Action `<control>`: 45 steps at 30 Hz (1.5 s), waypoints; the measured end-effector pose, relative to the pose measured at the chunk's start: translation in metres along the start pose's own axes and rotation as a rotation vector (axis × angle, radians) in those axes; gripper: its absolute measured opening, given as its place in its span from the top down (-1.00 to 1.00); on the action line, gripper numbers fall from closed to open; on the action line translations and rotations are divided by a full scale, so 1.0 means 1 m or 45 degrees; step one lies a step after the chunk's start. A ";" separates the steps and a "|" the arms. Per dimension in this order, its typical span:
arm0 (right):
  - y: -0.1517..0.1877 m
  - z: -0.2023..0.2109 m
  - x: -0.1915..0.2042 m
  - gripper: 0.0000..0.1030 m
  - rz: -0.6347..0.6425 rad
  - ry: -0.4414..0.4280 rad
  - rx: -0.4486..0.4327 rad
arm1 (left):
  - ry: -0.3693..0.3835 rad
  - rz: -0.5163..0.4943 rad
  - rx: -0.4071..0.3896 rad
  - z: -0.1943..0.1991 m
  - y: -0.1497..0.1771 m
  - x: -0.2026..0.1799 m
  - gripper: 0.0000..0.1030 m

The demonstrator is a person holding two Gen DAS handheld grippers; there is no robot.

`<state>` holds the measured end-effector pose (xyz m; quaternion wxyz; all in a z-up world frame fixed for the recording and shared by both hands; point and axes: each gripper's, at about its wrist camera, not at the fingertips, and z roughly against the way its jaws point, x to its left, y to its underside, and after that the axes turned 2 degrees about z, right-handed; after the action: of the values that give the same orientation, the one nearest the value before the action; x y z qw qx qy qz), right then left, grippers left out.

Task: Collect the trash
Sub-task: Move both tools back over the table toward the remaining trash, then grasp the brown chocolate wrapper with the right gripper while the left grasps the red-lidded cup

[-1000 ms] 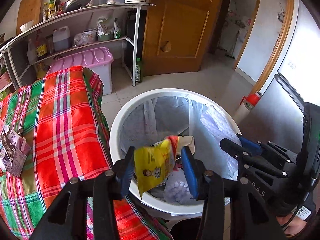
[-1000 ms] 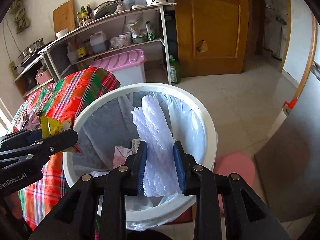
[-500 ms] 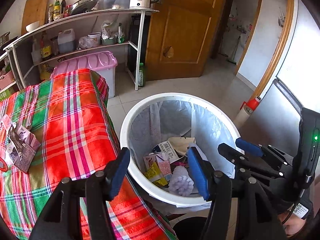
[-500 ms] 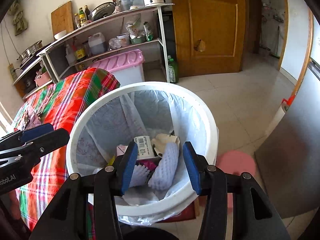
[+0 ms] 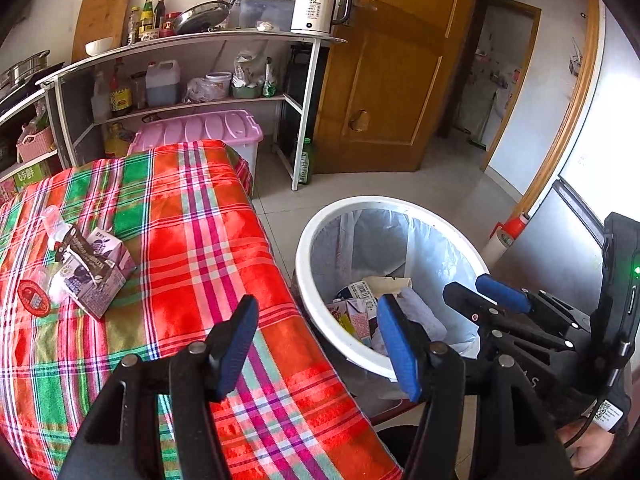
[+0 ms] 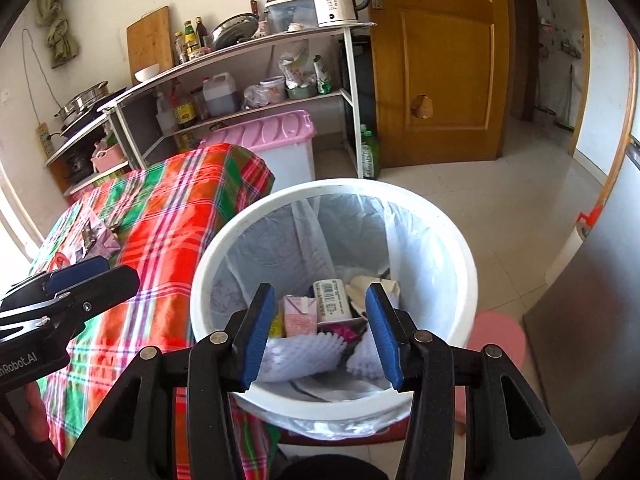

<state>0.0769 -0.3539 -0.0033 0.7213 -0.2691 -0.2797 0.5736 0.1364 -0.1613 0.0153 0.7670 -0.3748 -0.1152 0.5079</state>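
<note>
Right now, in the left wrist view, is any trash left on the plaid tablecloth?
Yes: a purple milk carton and a red round lid lie on the plaid tablecloth, outside the white trash bin.

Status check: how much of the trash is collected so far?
Done: cartons and white foam netting lie in the bin. In hand: nothing; left gripper and right gripper are open. Left: a carton, a bottle and a red lid on the tablecloth.

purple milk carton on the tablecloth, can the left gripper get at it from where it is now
Probably yes. The left gripper is open and empty, and only bare tablecloth lies between it and the purple milk carton. A clear plastic bottle and a red lid crowd its far side, not the near one.
</note>
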 end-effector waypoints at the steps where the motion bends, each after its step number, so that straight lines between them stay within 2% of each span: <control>1: -0.001 0.001 0.003 0.06 0.003 -0.008 -0.002 | -0.008 0.006 -0.008 0.003 0.001 0.004 -0.24; 10: -0.003 0.002 0.042 0.06 0.066 -0.117 -0.027 | -0.101 0.128 -0.058 0.026 0.009 0.055 -0.25; 16: -0.005 -0.007 0.074 0.06 0.117 -0.193 -0.017 | -0.212 0.228 -0.098 0.045 0.015 0.104 -0.28; 22: -0.012 -0.019 0.110 0.06 0.180 -0.265 -0.007 | -0.305 0.345 -0.114 0.057 0.022 0.153 -0.29; 28: -0.018 -0.029 0.144 0.06 0.232 -0.339 -0.008 | -0.360 0.393 -0.109 0.060 0.024 0.186 -0.31; 35: -0.032 -0.047 0.184 0.06 0.330 -0.436 -0.008 | -0.374 0.454 -0.084 0.049 0.021 0.219 -0.31; 38: -0.036 -0.056 0.199 0.06 0.375 -0.440 0.003 | -0.380 0.465 -0.067 0.042 0.018 0.230 -0.31; 40: -0.038 -0.063 0.206 0.06 0.397 -0.440 0.011 | -0.352 0.487 -0.061 0.037 0.016 0.238 -0.31; 43: -0.040 -0.074 0.211 0.06 0.394 -0.454 0.037 | -0.376 0.479 -0.050 0.030 0.013 0.243 -0.31; 45: -0.041 -0.078 0.215 0.06 0.394 -0.472 0.043 | -0.352 0.496 -0.049 0.027 0.011 0.246 -0.31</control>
<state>0.1996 -0.1570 -0.0081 0.5654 -0.1868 -0.3533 0.7216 0.2265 0.0664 -0.0240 0.6243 -0.3313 -0.1544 0.6904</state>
